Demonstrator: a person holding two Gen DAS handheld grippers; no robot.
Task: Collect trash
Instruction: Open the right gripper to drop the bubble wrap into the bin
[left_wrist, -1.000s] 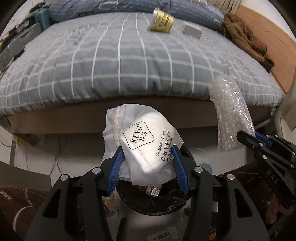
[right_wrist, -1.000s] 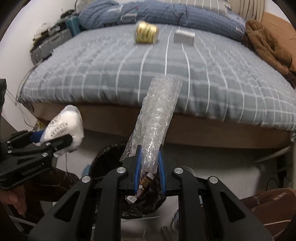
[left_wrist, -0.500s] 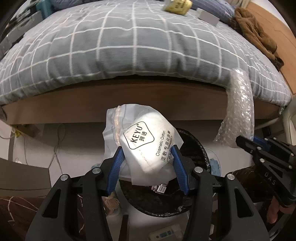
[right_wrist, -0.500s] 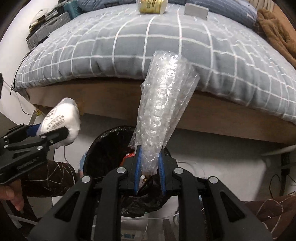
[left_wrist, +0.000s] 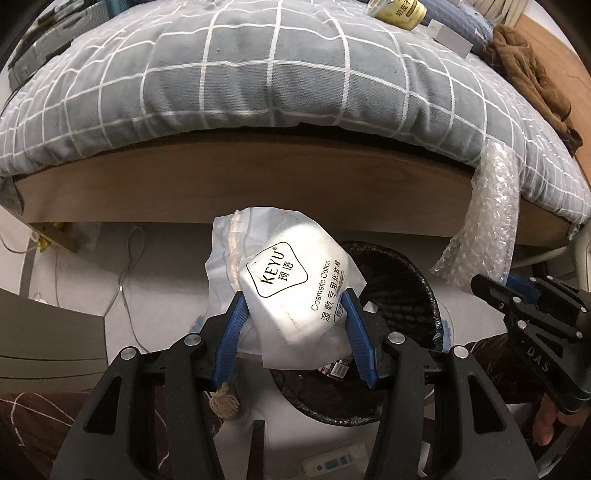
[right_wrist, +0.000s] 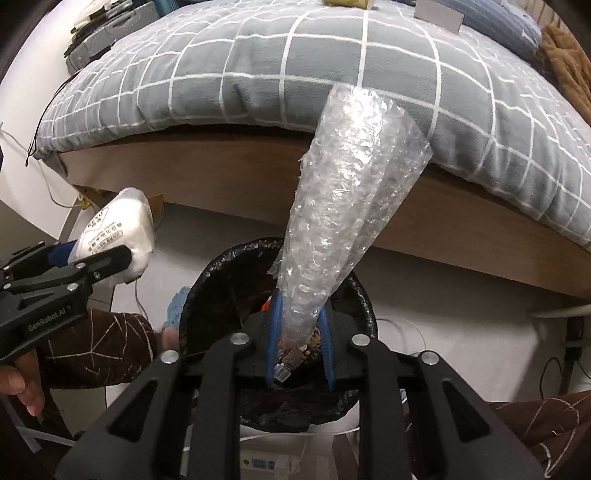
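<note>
A white "KEYU" cosmetic cotton bag (left_wrist: 284, 280) sits between the blue pads of my left gripper (left_wrist: 293, 295), which is shut on it, just left of and above a black-lined trash bin (left_wrist: 406, 273). A long twist of clear bubble wrap (right_wrist: 347, 184) stands up from my right gripper (right_wrist: 299, 295), directly over the bin (right_wrist: 221, 266). The right jaws are opening, with the wrap's lower end loose between the pads. The right wrist view also shows the left gripper (right_wrist: 110, 254) and its bag (right_wrist: 118, 229) at the left of the bin. Several wrappers lie inside the bin.
A bed with a grey checked quilt (left_wrist: 258, 85) and a wooden frame overhangs the floor behind the bin. On it lie a yellow jar (left_wrist: 399, 9), a grey box (left_wrist: 450, 35) and a brown garment (left_wrist: 528, 74). A power strip (left_wrist: 332, 461) and cables lie on the floor.
Both grippers came down and closer to the bin, now under the bed's edge. The right pads have spread apart around the bubble wrap. The left grip is unchanged.
</note>
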